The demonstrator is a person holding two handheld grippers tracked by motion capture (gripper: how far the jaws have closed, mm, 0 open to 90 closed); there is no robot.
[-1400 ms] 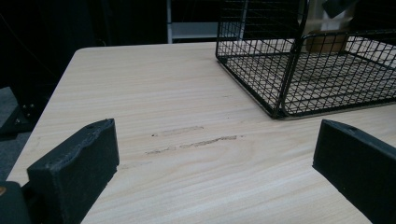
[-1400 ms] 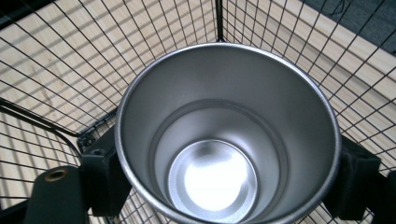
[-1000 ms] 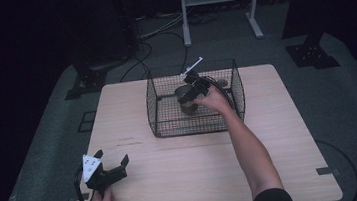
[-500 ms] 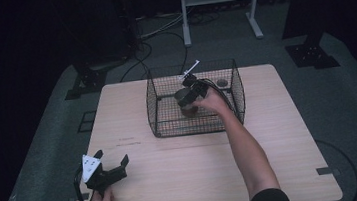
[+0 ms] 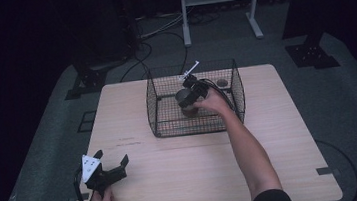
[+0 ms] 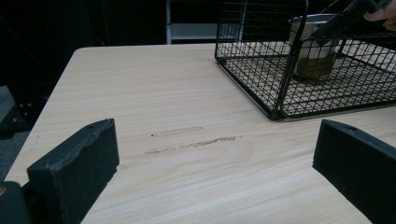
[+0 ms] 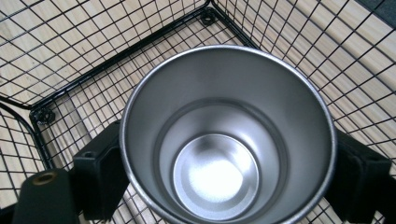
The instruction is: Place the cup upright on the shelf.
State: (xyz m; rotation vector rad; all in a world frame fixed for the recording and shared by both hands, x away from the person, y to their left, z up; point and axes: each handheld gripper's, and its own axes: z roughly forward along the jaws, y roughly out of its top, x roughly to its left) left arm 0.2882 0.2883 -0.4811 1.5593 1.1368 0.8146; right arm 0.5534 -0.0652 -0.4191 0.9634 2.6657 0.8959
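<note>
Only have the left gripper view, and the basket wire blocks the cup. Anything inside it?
Observer: No. The steel cup is empty; the right gripper view looks straight down to its bare bottom.
Operator: Right gripper got it?
Observer: The right gripper has its jaws on either side of the cup, and they have just been opening. The rim hides whether the pads touch.
Operator: Anything else in the basket?
Observer: A small round thing lies in the far right corner of the basket, apart from the cup.

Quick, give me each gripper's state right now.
Left gripper: open, empty, low over the table.
Right gripper: jaws just opening around the steel cup in the wire basket.
</note>
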